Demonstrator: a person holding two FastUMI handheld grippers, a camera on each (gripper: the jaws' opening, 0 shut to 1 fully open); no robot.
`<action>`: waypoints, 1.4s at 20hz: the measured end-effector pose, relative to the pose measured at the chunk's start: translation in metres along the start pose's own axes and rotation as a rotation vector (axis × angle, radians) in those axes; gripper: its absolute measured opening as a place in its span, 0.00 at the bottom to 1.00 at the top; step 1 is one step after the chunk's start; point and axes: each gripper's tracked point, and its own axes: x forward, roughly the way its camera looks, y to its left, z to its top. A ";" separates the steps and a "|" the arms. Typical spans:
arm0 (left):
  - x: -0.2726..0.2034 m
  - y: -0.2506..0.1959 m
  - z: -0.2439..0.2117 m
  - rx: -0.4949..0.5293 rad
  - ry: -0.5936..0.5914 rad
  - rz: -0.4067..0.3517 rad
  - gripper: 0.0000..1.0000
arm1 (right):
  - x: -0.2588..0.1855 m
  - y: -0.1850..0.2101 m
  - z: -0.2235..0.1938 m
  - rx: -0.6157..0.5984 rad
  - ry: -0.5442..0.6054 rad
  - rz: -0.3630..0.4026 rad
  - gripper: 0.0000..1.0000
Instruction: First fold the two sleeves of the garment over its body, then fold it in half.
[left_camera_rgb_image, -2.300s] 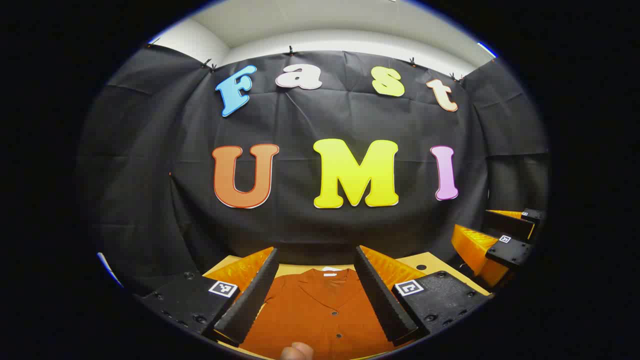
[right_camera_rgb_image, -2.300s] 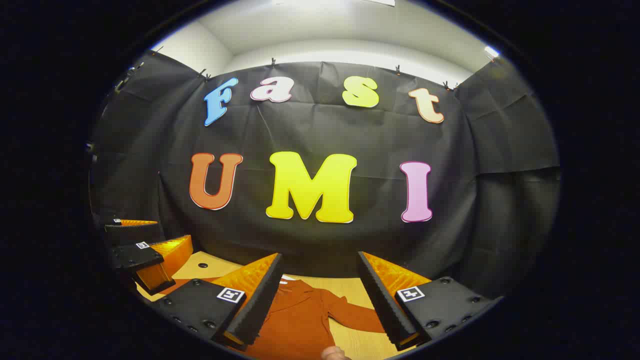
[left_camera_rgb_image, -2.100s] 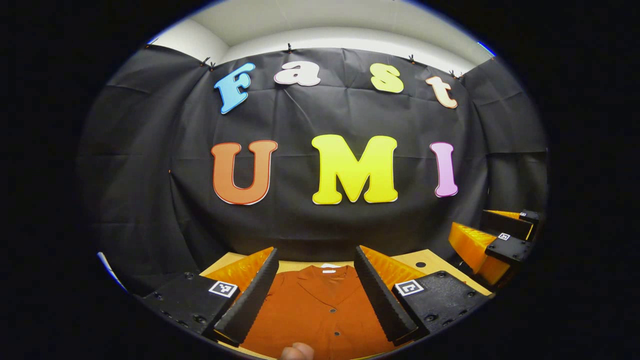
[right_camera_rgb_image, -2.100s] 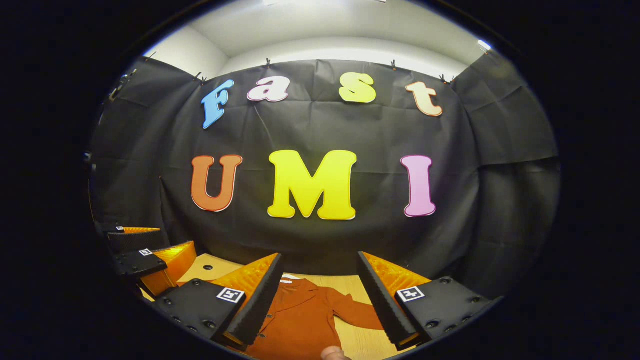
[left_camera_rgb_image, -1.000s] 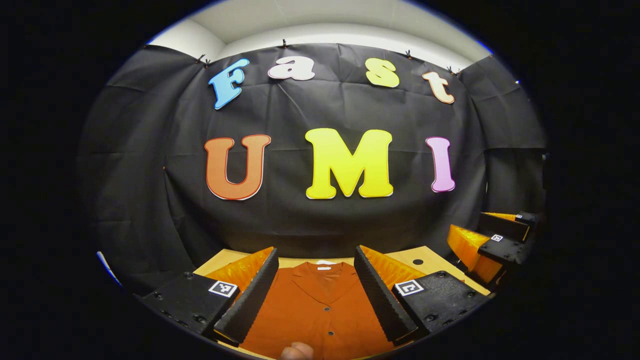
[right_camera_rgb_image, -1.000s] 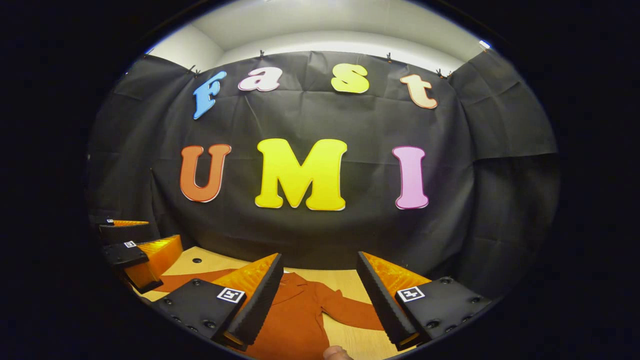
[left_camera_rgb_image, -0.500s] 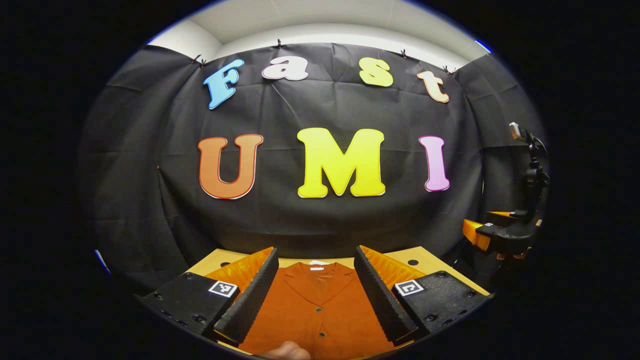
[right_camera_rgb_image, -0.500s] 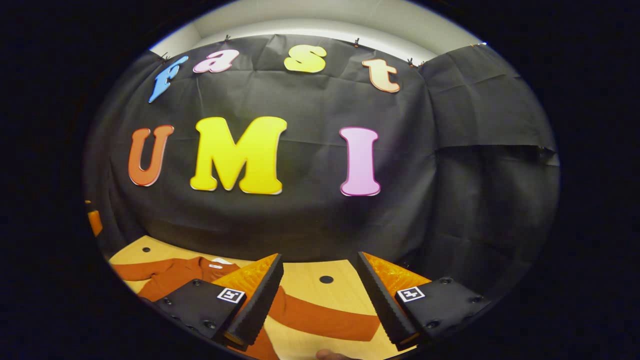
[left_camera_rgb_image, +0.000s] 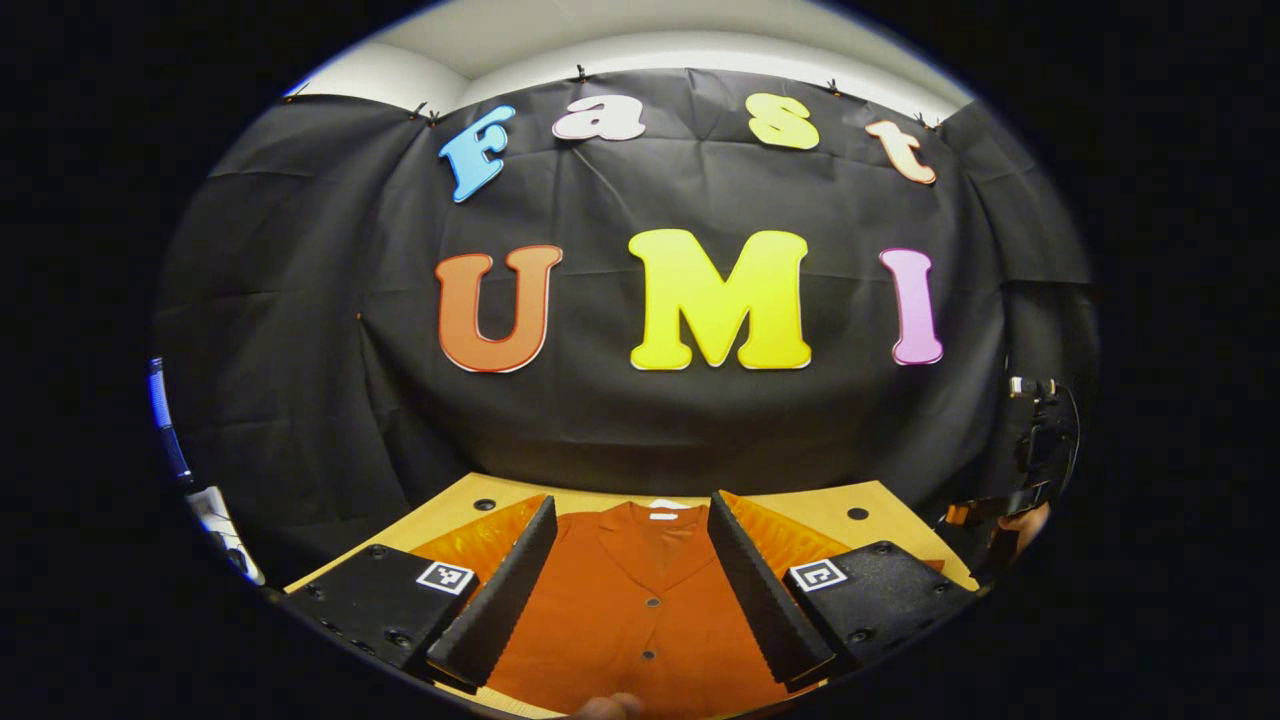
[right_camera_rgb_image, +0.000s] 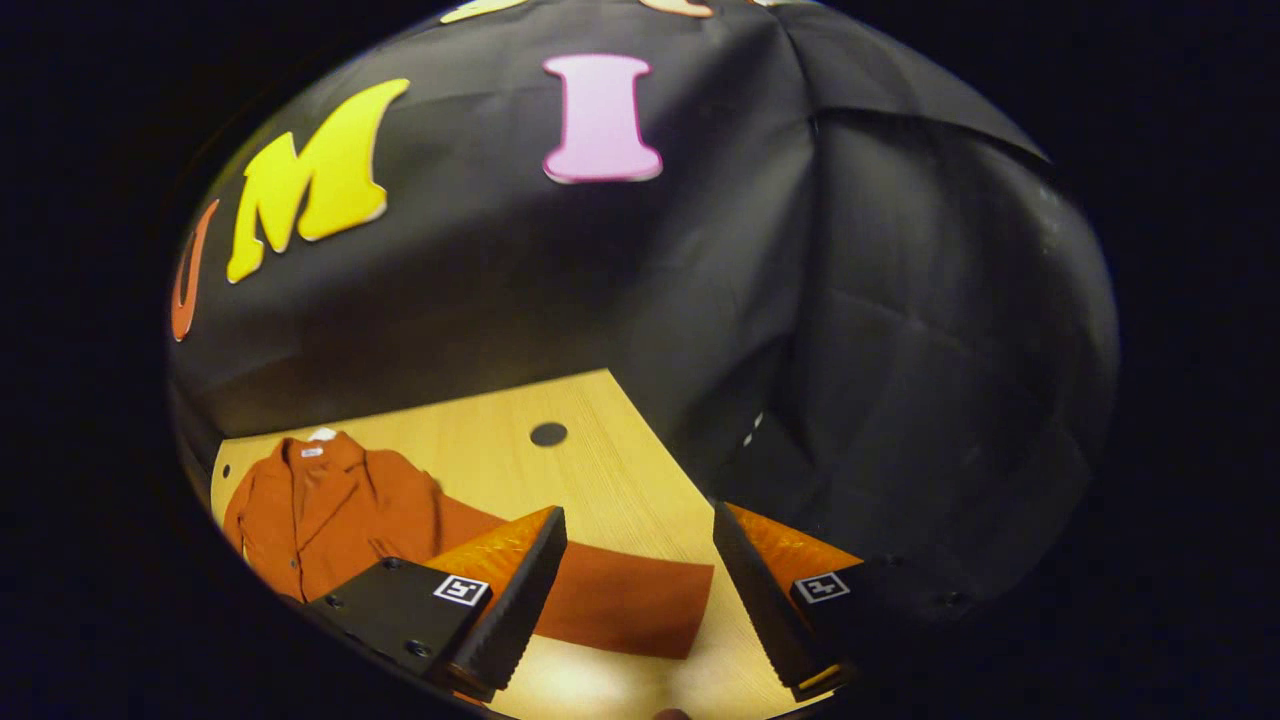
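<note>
On wood-grain table (right_camera_rgb_image: 600, 440): flat rust buttoned garment (left_camera_rgb_image: 640, 610); L tongs (left_camera_rgb_image: 632, 580), R tongs (right_camera_rgb_image: 640, 600) wide open, empty.

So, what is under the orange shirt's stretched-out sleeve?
The sleeve lies flat on the bare wooden table, its cuff between the right claw's open fingers. The wood directly beneath is covered, so anything there cannot be seen.

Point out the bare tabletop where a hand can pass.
Bare table lies between the shirt and the black cloth wall, around a dark hole. The outstretched sleeve crowds the near strip.
</note>
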 end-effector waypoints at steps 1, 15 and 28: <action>-0.003 0.000 -0.002 -0.007 0.002 0.007 0.98 | 0.015 -0.005 -0.020 0.014 0.080 -0.012 0.94; 0.006 0.030 -0.016 -0.024 0.013 0.026 0.99 | 0.072 -0.010 -0.105 0.282 0.721 0.025 0.96; 0.010 0.033 -0.016 0.004 0.021 0.008 0.98 | 0.072 -0.039 -0.108 0.204 0.856 -0.102 0.48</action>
